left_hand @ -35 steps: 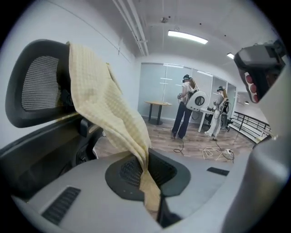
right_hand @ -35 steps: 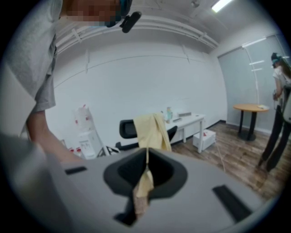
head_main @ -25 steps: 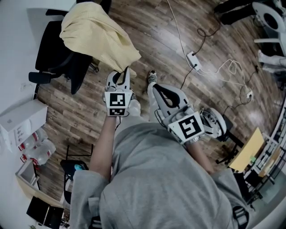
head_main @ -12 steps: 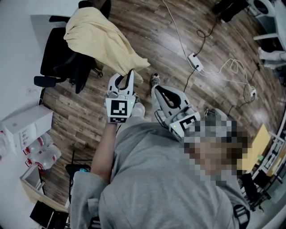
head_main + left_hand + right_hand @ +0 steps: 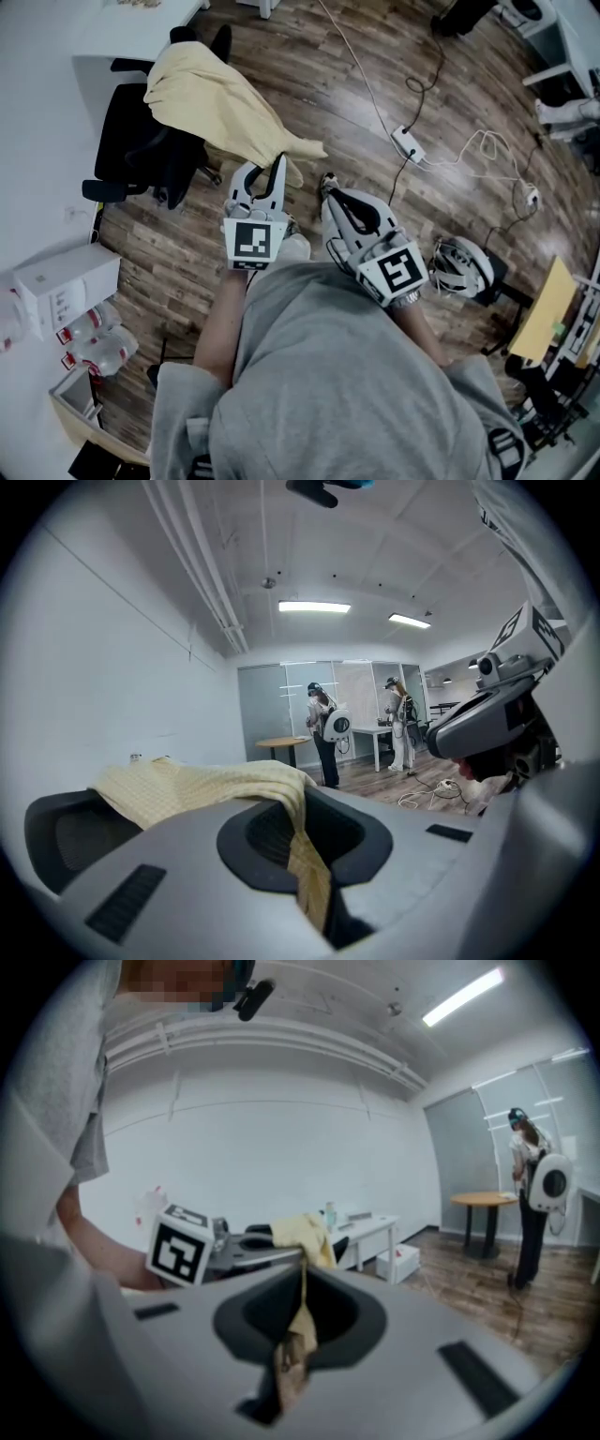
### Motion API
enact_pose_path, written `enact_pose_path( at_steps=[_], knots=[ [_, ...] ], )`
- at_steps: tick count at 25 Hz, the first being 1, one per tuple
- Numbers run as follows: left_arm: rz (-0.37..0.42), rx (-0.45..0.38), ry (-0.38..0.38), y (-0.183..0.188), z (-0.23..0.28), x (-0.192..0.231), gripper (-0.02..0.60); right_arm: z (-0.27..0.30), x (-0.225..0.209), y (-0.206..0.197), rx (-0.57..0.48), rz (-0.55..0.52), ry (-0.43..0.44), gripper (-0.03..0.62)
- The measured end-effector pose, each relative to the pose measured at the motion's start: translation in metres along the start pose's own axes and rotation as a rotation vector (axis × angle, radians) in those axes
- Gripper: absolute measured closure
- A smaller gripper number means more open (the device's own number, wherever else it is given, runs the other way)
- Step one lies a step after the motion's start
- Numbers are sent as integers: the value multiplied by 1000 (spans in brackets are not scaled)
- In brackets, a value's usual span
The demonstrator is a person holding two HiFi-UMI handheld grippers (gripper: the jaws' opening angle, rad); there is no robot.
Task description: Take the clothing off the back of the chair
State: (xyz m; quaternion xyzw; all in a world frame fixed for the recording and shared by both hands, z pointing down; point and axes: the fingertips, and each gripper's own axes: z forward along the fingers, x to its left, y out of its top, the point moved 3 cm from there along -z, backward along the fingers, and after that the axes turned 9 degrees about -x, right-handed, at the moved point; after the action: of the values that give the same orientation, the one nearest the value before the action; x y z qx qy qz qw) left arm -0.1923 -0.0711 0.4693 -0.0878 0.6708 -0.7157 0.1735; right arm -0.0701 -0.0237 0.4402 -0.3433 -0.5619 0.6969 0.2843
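A pale yellow garment (image 5: 220,98) hangs over the back of a black office chair (image 5: 131,141) at the upper left of the head view. Most of it still covers the chair back. One end is drawn out in a narrowing tail, down and to the right, off the chair toward the person.

The left gripper (image 5: 272,167) has its jaws closed on that tail. In the left gripper view a strip of yellow fabric runs from the chair down into the slot where the jaws meet, pinched tight.

The right gripper (image 5: 330,187) sits just beside the left one, on its right. Its jaws are closed too, clamped on a thin twisted end of the same garment. In the right gripper view that end rises from the jaws toward the bulk of the fabric on the chair. Both grippers point toward the chair, angled slightly downward.

The person wears a grey top (image 5: 328,375), which fills the lower half of the head view.

The floor (image 5: 187,253) is dark wood planks. A white power strip (image 5: 407,145) with trailing cables lies on it to the upper right. A white box (image 5: 66,286) stands at the left edge, near the chair.

Further off, the left gripper view shows a round table (image 5: 281,742) and two people (image 5: 323,728) standing before a glass wall.
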Motion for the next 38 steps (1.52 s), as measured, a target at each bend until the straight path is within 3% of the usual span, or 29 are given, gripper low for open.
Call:
enact_pose_path(
  at_steps=[9, 19, 28, 33, 38],
  knots=[
    [-15, -60, 13, 37, -8, 1, 538, -3, 13, 7, -25, -31, -3, 559],
    [54, -95, 53, 66, -10, 2, 537, -2, -3, 15, -44, 4, 25, 559],
    [74, -89, 172, 87, -4, 12, 537, 1, -29, 32, -46, -29, 118, 559],
    [21, -94, 248, 94, -5, 8, 537, -6, -46, 36, -44, -30, 159, 559],
    [57, -99, 302, 100, -7, 8, 538, -10, -62, 40, -43, -34, 191, 559]
  ],
)
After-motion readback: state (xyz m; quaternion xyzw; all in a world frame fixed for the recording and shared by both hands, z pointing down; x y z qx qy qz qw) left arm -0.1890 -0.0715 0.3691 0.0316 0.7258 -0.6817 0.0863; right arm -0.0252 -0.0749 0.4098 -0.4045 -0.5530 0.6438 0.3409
